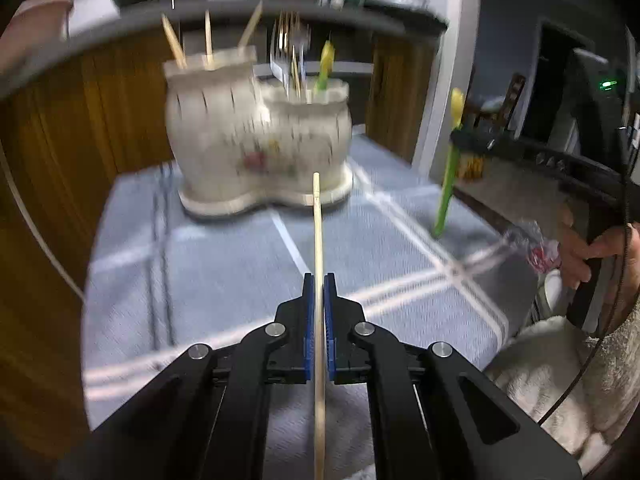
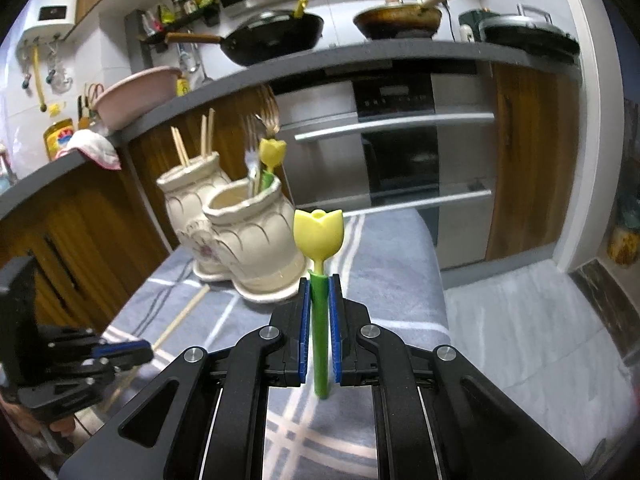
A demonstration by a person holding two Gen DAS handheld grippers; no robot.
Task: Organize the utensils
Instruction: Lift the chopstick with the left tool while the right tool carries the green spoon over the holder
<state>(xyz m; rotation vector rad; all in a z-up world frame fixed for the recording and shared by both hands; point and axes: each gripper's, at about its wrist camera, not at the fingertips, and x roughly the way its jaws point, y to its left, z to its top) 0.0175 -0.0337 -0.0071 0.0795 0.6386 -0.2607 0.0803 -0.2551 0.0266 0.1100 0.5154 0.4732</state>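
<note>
My left gripper point(image 1: 319, 280) is shut on a pale wooden chopstick point(image 1: 318, 240) whose tip points toward the cream double-jar utensil holder point(image 1: 256, 136). Its taller jar holds several chopsticks point(image 1: 208, 40); the shorter one holds forks point(image 1: 290, 60) and a tulip utensil. My right gripper point(image 2: 320, 280) is shut on the green stem of a yellow tulip-shaped utensil point(image 2: 319, 234), upright, in front of the utensil holder point(image 2: 248, 236). The left gripper point(image 2: 120, 350) shows at lower left with the chopstick point(image 2: 182, 314). In the left wrist view the right gripper point(image 1: 460, 138) holds the tulip utensil point(image 1: 448, 184) above the cloth.
A blue-grey plaid cloth point(image 1: 224, 264) covers the surface under the holder. A hand point(image 1: 588, 248) and a fluffy sleeve appear at right. Wooden cabinets, an oven point(image 2: 400, 152) and a counter with woks point(image 2: 272, 38) and a pink basin point(image 2: 136, 94) stand behind.
</note>
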